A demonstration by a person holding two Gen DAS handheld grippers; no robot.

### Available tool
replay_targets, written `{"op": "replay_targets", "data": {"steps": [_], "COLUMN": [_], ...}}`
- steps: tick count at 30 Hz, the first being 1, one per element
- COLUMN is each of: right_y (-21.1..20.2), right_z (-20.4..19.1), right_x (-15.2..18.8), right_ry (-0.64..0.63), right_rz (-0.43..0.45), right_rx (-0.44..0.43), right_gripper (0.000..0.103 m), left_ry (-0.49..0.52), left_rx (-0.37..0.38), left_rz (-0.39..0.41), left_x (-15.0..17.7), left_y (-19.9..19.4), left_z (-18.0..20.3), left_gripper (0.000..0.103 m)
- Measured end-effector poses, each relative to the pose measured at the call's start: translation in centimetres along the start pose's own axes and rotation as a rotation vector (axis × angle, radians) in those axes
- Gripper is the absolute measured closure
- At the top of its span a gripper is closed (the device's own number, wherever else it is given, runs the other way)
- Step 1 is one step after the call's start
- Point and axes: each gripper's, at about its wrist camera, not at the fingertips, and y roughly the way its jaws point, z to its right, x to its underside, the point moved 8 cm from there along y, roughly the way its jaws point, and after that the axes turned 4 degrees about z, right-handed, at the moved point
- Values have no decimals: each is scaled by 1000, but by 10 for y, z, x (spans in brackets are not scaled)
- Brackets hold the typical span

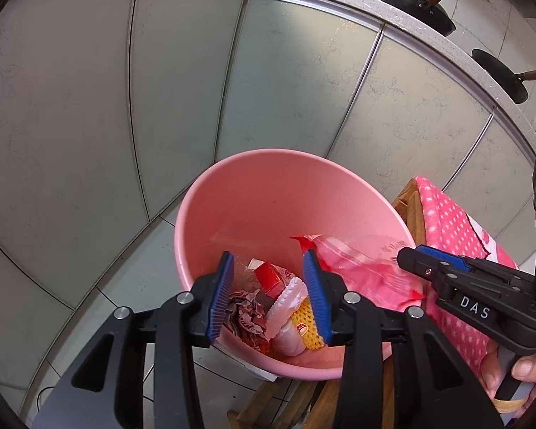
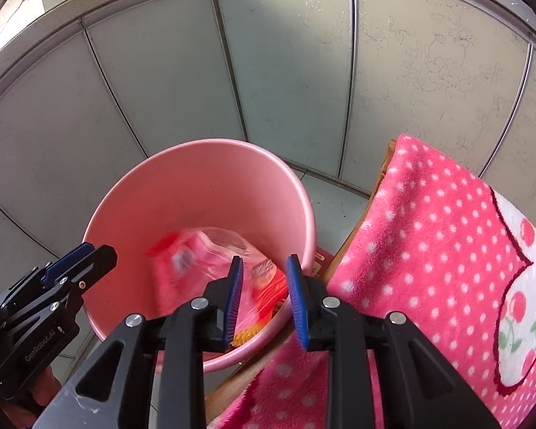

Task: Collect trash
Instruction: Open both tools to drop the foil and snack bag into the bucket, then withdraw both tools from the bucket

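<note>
A pink bucket (image 1: 253,193) (image 2: 196,186) stands on the floor beside a chair. Inside lie a red carton (image 1: 268,279), a crumpled wrapper (image 1: 244,316), white foam (image 1: 286,304) and a yellow foam net (image 1: 309,329). A clear plastic bag with red edges (image 1: 361,268) (image 2: 196,257) is in the bucket's mouth and looks blurred in the right wrist view. My left gripper (image 1: 269,296) (image 2: 96,254) hangs open above the trash with nothing between its pads. My right gripper (image 2: 264,300) (image 1: 411,254) is open over the bucket's right rim, and its pads do not press on the bag.
A pink dotted towel (image 2: 428,232) (image 1: 446,221) covers a wooden chair (image 1: 409,196) right of the bucket. Grey cabinet doors (image 1: 160,89) stand close behind. Two black pans (image 1: 416,3) sit on the counter above. Tiled floor (image 1: 125,286) lies to the left.
</note>
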Motion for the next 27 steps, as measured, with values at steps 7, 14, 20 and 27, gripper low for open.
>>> {"op": "replay_targets", "data": {"steps": [7, 14, 20, 27], "right_y": [-6, -20, -39, -63], "right_z": [-1, -3, -1, 1], "right_x": [4, 7, 14, 18], "right_ry": [-9, -7, -15, -17], "right_rz": [10, 32, 69, 122], "right_rx": [3, -15, -29, -48], "right_gripper": [79, 78, 76, 61], "left_ry": [3, 5, 11, 41], "left_rx": [-7, -12, -12, -12], "left_rz": [2, 11, 17, 42], "left_x": [0, -5, -9, -17], "left_y": [-2, -7, -14, -26], "left_z": [1, 3, 6, 15], "left_gripper": [62, 62, 62, 62]}}
